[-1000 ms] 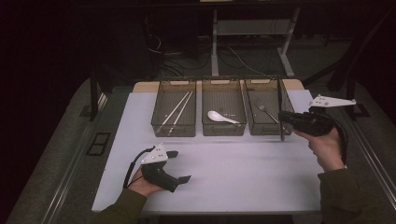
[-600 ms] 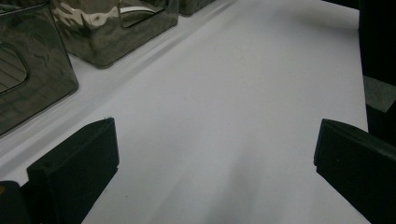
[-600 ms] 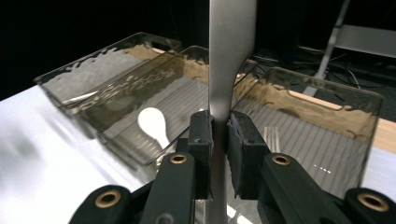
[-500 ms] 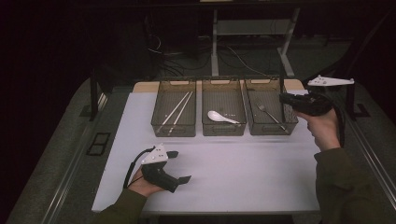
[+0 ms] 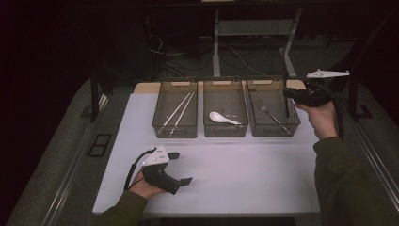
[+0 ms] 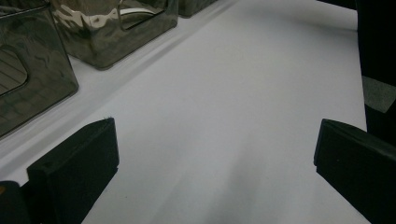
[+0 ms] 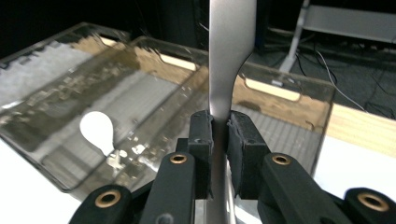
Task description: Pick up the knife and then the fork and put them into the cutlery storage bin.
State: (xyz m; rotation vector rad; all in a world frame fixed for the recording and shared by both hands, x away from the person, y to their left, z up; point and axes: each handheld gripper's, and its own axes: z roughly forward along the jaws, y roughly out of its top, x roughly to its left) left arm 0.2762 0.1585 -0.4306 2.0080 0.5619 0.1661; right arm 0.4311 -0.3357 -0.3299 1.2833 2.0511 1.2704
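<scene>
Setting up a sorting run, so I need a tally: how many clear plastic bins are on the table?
3, in a row at the table's far edge: left clear plastic bin, middle clear plastic bin, right clear plastic bin.

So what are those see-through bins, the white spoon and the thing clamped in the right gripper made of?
The bins look like clear smoky plastic: glossy walls with wavy reflections. The white spoon looks like glazed ceramic, or maybe plastic; it is opaque and smooth. The utensil handle, pinched in the right gripper, looks like brushed steel, grey with a soft sheen.
</scene>
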